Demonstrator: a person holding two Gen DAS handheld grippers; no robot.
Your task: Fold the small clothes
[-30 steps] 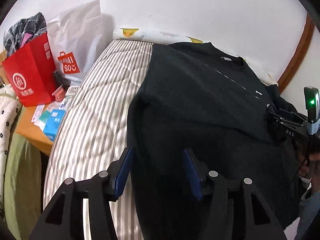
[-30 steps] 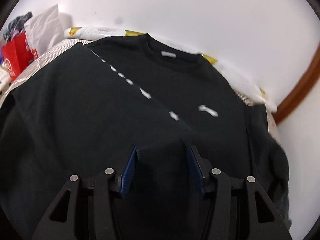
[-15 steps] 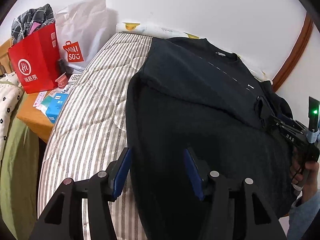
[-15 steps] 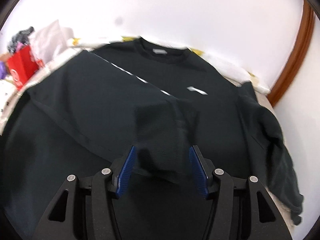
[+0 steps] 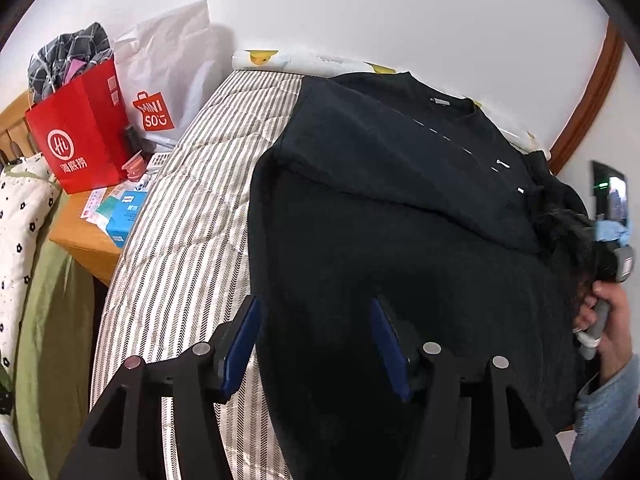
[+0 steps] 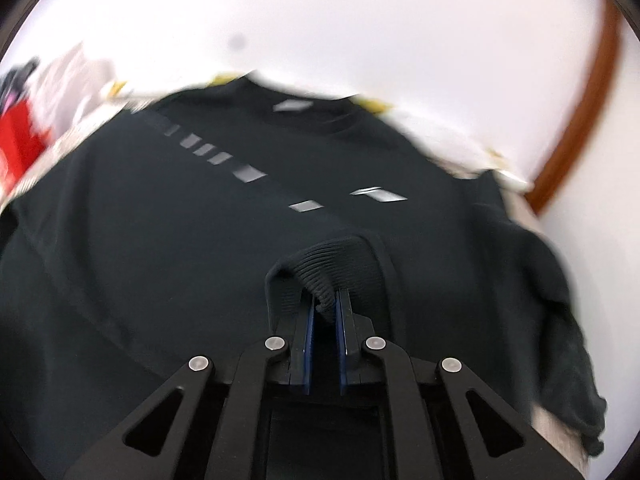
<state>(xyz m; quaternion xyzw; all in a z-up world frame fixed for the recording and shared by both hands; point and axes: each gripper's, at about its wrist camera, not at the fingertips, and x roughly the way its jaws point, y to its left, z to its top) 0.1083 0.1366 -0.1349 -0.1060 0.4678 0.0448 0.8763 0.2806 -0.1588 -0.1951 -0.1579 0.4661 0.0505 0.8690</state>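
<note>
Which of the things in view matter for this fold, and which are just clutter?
In the job:
black sweatshirt
ribbed cuff, pinched by the right gripper
left gripper, open at the hem
striped mattress

Lying about:
red bag
white Miniso bag
blue box

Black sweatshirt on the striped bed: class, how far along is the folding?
Done: one sleeve lies folded diagonally across the black sweatshirt on the striped bed. In hand: the right gripper is shut on the ribbed cuff; the left gripper hangs open above the hem. Left: the other sleeve hangs loose, and the body is unfolded.
</note>
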